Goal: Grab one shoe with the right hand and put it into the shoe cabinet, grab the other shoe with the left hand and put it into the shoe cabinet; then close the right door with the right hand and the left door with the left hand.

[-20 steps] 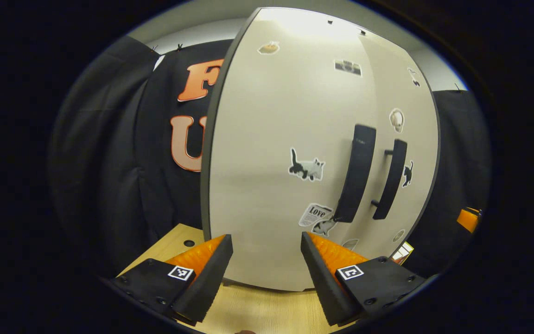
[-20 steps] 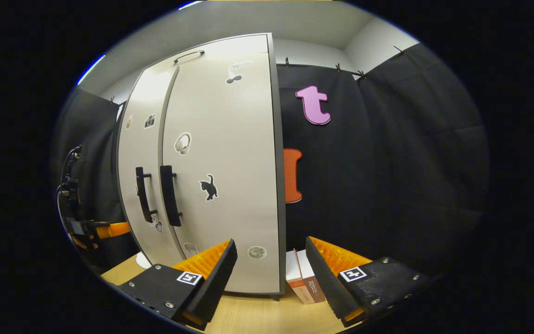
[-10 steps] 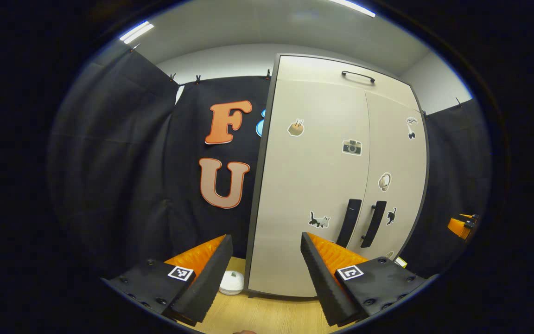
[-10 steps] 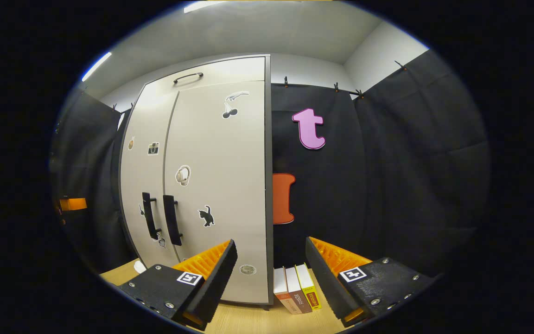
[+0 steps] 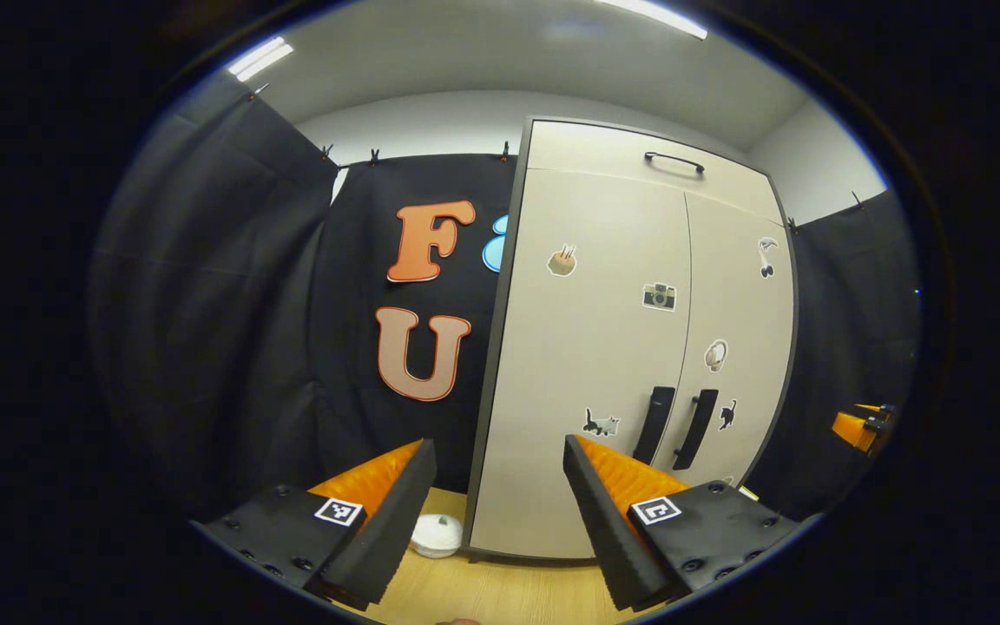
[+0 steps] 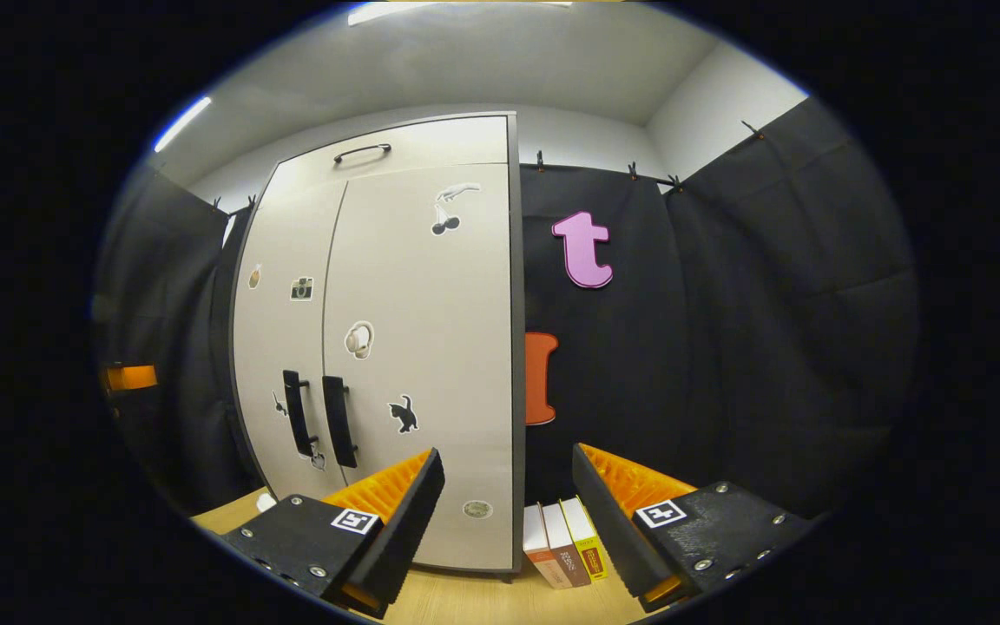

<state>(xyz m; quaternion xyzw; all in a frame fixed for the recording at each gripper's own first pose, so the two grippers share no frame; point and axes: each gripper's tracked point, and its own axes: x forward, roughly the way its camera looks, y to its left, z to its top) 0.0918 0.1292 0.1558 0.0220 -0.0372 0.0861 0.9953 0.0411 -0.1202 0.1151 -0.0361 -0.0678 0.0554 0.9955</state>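
Both doors of the shoe cabinet [image 5: 630,347] stand flush and closed, right of centre in the left gripper view. The shoes are presumably inside, so the job looks finished. The left gripper [image 5: 496,512] and the right gripper [image 6: 509,521] gape, each holding nothing.

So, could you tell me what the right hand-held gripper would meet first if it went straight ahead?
Probably the books standing beside the shoe cabinet, or the black cloth wall behind them; the open right hand-held gripper points just past the cabinet's edge, and depth is unclear.
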